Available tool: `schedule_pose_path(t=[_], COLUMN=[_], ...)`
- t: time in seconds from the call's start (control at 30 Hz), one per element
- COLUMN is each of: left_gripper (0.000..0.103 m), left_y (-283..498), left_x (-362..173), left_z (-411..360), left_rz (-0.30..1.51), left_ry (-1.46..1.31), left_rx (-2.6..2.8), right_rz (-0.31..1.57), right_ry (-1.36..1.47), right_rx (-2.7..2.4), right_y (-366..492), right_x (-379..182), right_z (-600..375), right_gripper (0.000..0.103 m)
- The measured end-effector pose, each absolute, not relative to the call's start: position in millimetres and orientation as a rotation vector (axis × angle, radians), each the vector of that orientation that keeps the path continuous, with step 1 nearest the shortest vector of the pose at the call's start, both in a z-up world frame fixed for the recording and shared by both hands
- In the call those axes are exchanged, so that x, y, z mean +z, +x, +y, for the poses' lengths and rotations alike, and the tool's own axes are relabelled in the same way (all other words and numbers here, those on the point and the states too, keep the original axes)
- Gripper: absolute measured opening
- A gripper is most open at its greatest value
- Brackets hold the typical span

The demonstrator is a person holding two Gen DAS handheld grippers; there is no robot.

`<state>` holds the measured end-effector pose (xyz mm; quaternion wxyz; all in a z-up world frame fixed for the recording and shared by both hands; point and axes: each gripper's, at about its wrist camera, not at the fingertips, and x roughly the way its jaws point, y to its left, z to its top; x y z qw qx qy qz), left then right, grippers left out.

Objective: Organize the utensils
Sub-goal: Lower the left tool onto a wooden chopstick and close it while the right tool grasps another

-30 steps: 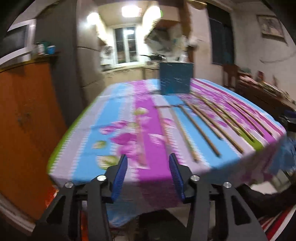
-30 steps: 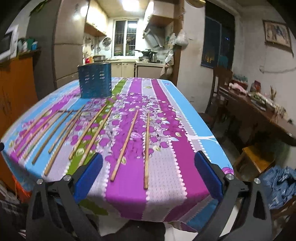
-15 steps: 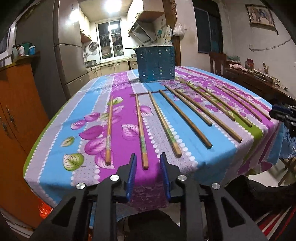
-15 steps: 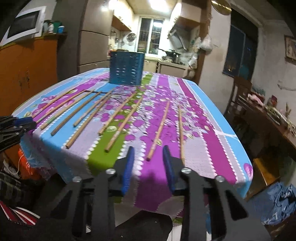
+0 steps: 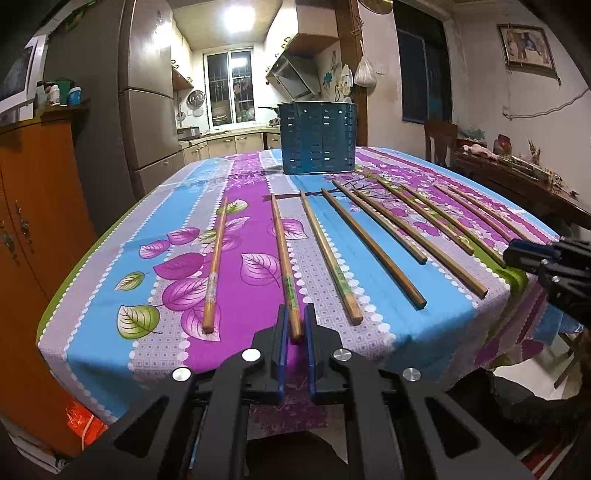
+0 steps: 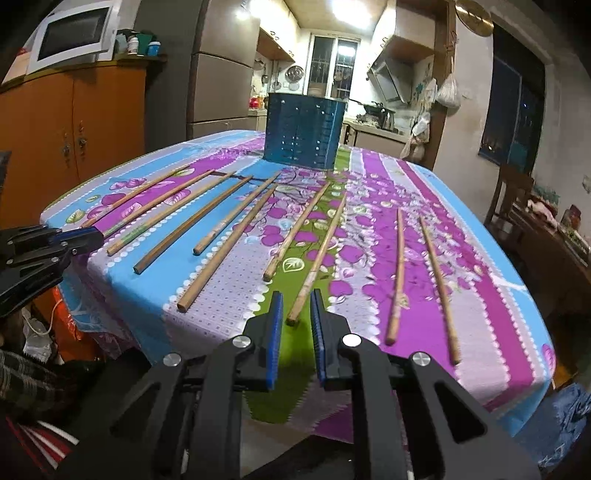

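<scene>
Black angular gripper frames, silver round screws, blue ribbed pads lining the jaws, plaid sleeve point(image 6: 22, 373)

Home dining room opening onto a kitchen. Flowered cloth over the table point(image 5: 173, 254); behind the table, fridge point(image 5: 147, 103), lit window point(image 5: 229, 86), range hood point(image 5: 295, 79), hanging pans. Left of the table, orange cabinet point(image 6: 85, 122) bearing a microwave point(image 6: 74, 33). Right of the table, wooden chair point(image 5: 439, 142), framed picture point(image 5: 526, 46).

A table under a flowered striped cloth point(image 5: 461, 310) carries a row of wooden chopsticks point(image 5: 373, 251) lying side by side toward its near edge, and a blue slotted holder point(image 5: 317, 138) upright farther back.
</scene>
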<state>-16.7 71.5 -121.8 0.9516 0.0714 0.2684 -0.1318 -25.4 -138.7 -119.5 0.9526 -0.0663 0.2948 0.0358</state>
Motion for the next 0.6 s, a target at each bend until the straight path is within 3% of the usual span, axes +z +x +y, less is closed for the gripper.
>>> schedule_pose_path(t=[0.17, 0.27, 0.6], left_gripper=[0.01, 0.01, 0.01], left_y=[-19.3, -20.4, -19.3], left_x=[-123.2, -124.2, -121.8], left_z=[72.3, 73.9, 75.6], left_rz=[0.53, 0.524, 0.529], left_ry=[0.138, 0.126, 0.125], left_rx=[-0.264, -0.266, -0.287], right_rz=[0.59, 0.572, 0.498], right_ry=[-0.089, -0.043, 0.06], right_rx=[0.025, 0.012, -0.012], right_y=[-23.8, -27.0, -34.9], right_x=[-126.3, -128.4, -114.8], right_z=[-136.4, -135.5, -146.5], right_gripper=[0.014, 0.006, 0.005])
